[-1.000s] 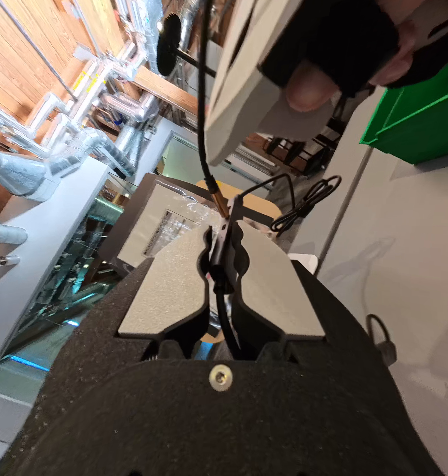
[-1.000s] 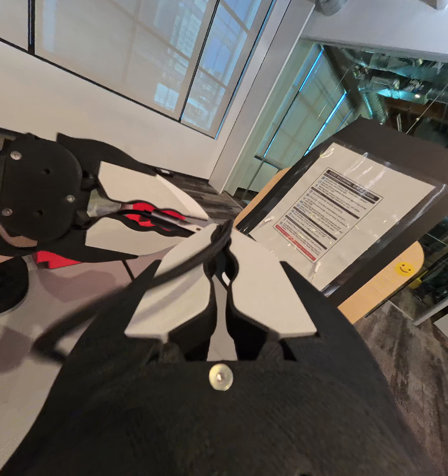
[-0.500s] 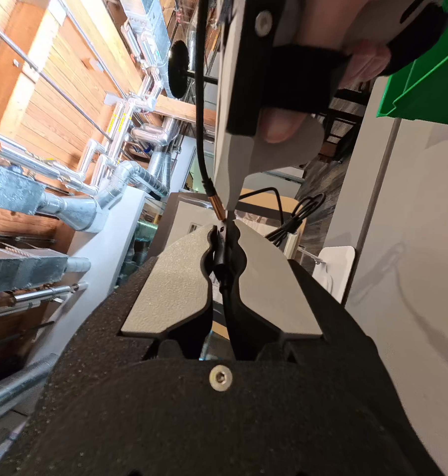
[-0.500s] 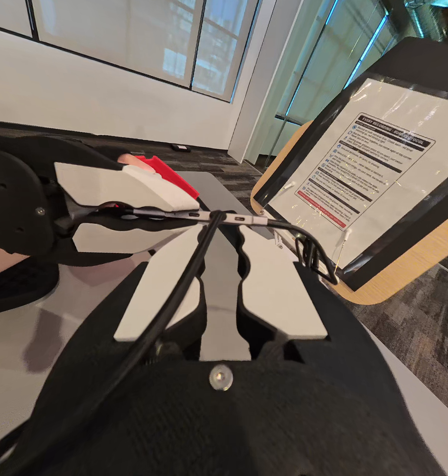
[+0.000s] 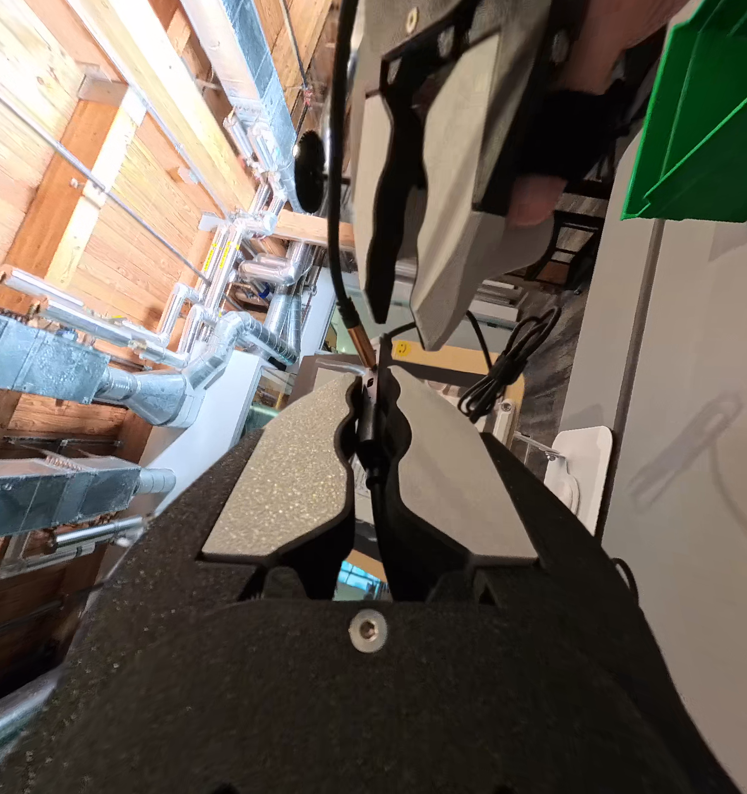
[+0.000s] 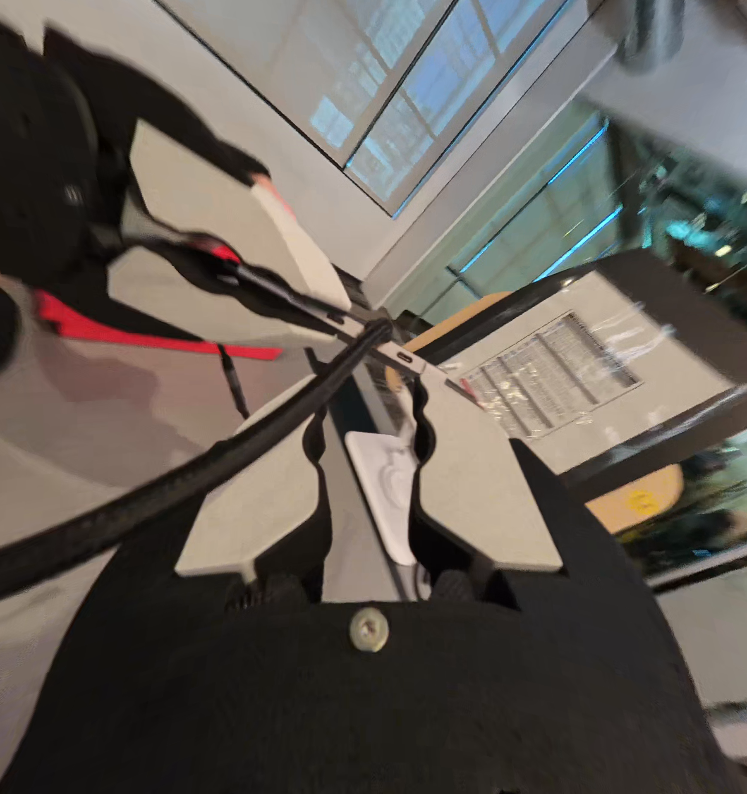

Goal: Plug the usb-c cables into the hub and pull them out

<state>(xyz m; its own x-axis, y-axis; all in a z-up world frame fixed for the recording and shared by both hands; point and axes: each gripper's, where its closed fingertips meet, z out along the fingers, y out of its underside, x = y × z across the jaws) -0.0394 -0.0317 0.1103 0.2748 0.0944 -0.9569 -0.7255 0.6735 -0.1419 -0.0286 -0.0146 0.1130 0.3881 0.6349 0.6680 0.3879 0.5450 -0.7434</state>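
Left claw (image 5: 374, 378): pressed together on the hub (image 5: 377, 386), a thin dark slab held edge-on between the grey fingers (image 5: 286, 464), its lead running back down the slot toward the claw's body. Right claw (image 6: 369, 386): spread, nothing between its fingers (image 6: 475, 481); seen from the left wrist view it hangs just above the left claw's tips, a person's hand (image 5: 535, 202) gripping its handle. USB-C cable (image 6: 191, 481): black, thick, crossing over the right claw's left finger and meeting the hub's edge; in the left wrist view its copper-coloured plug (image 5: 362, 343) sits seated at the hub's top corner, just beyond the left claw's tips. Hub edge, right wrist view: one free slot (image 6: 404, 356) showing just past the cable, ahead of the right claw. Second cable (image 5: 505, 369): black, bundled in a loop, dangling beyond and to the right of the left claw. White pad (image 6: 384, 490): flat on the grey tabletop (image 6: 105, 408), visible through the right claw's gap. Black-framed notice board (image 6: 578, 374): ahead and right of the right claw. Green bin (image 5: 707, 129): far right of the left claw. Red bin (image 6: 148, 335): beyond the left claw, on the tabletop.
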